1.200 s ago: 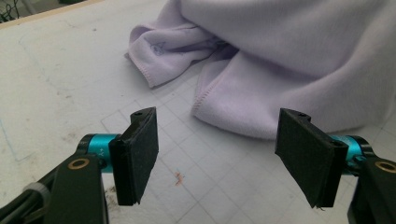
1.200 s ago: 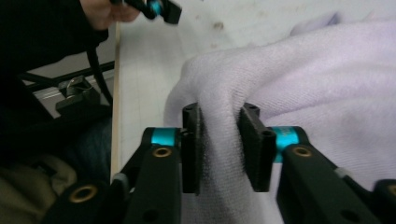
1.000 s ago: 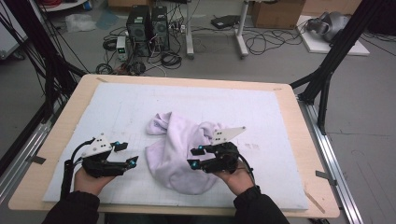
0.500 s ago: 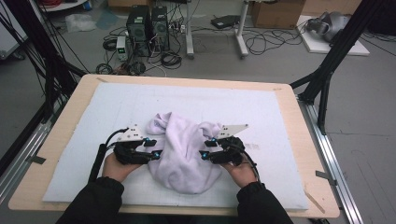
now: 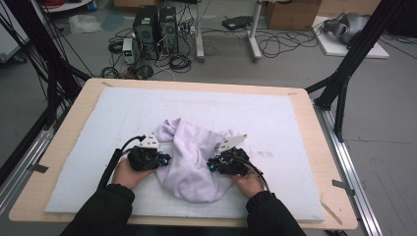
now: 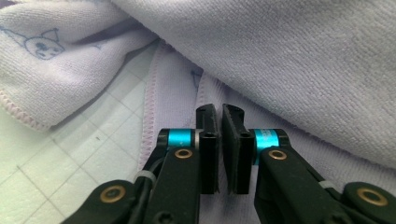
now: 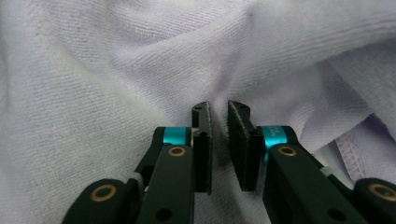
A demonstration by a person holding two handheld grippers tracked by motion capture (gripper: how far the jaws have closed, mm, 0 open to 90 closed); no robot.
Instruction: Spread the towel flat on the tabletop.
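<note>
A crumpled lilac towel (image 5: 189, 157) lies on the white gridded mat (image 5: 275, 113), near the front middle. My left gripper (image 5: 166, 160) is at the towel's left edge. In the left gripper view its jaws (image 6: 218, 112) have just been closing and stand almost together on the towel's (image 6: 303, 70) flat lower layer by the stitched hem. My right gripper (image 5: 211, 164) presses into the towel's right side. Its jaws (image 7: 218, 109) have also just been closing and pinch a fold of the towel (image 7: 116, 70), with a narrow gap left.
The mat covers most of a wooden table (image 5: 322, 162), with bare mat (image 6: 56, 163) left of the towel. A printed cartoon face (image 6: 44, 44) marks one towel corner. Computers (image 5: 155, 27) and cables sit on the floor beyond the table.
Both hands moved inward and down onto the towel; the left came in from the bare mat to the towel's left edge. Both pairs of jaws went from open to closed.
</note>
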